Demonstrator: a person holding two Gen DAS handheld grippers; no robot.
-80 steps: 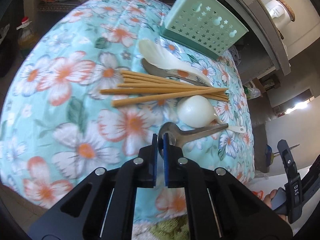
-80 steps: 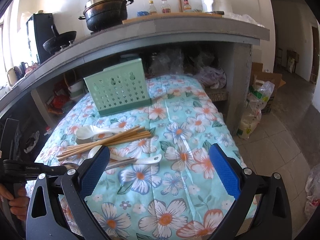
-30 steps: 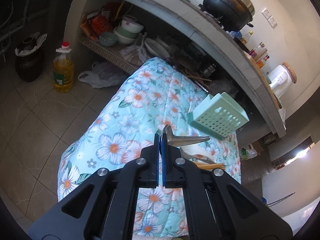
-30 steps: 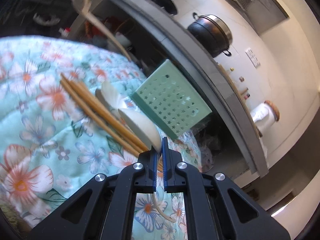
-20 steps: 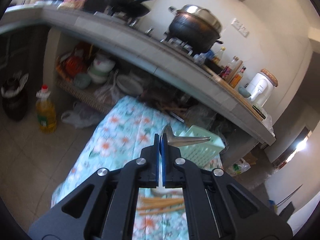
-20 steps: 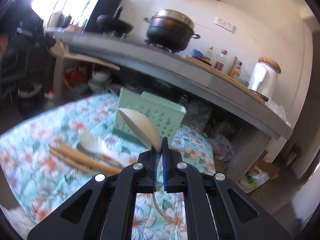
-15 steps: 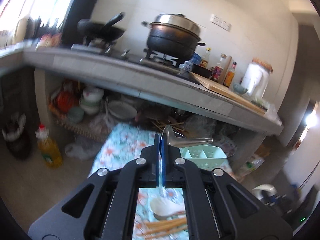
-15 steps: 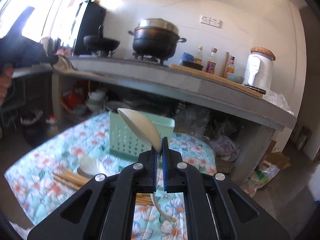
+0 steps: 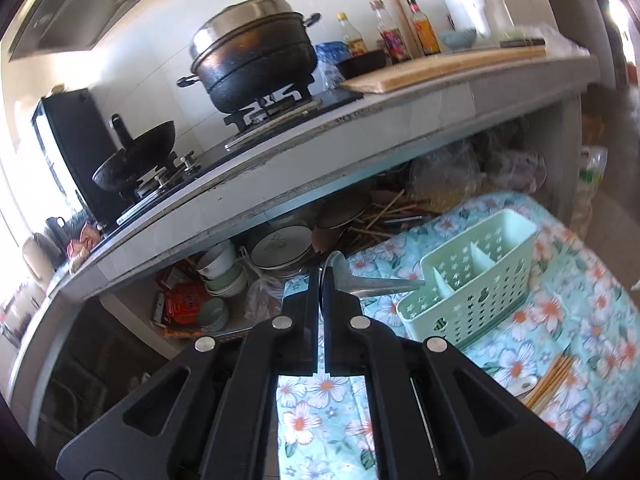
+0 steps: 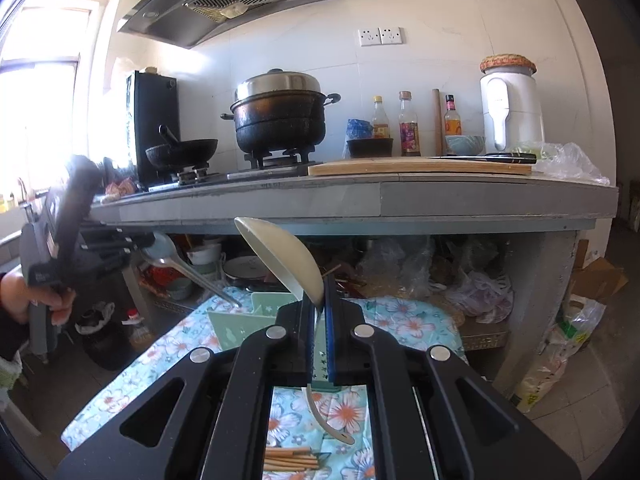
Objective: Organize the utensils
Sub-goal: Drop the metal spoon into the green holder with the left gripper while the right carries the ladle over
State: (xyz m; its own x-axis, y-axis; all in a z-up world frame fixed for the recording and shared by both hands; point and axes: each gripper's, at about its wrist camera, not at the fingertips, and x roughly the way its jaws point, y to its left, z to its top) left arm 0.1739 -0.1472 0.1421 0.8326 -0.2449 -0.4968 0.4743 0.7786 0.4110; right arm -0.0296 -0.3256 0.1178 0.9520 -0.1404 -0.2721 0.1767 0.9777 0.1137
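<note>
Floral-clothed bench (image 9: 600,320): pale green perforated plastic caddy (image 9: 472,292) appears empty. Left tool (image 9: 321,280) clenches a steel spoon (image 9: 372,282); right tool (image 10: 319,304) clenches a cream ladle-shaped spoon (image 10: 280,256). Wooden chopsticks (image 10: 290,460) remain unsorted.

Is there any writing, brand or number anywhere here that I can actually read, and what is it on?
None can be read.
Sauce bottles: labels too small and blurred.
Left gripper's handle: small white print, blurred.
Red packet on the shelf: printing unreadable.
</note>
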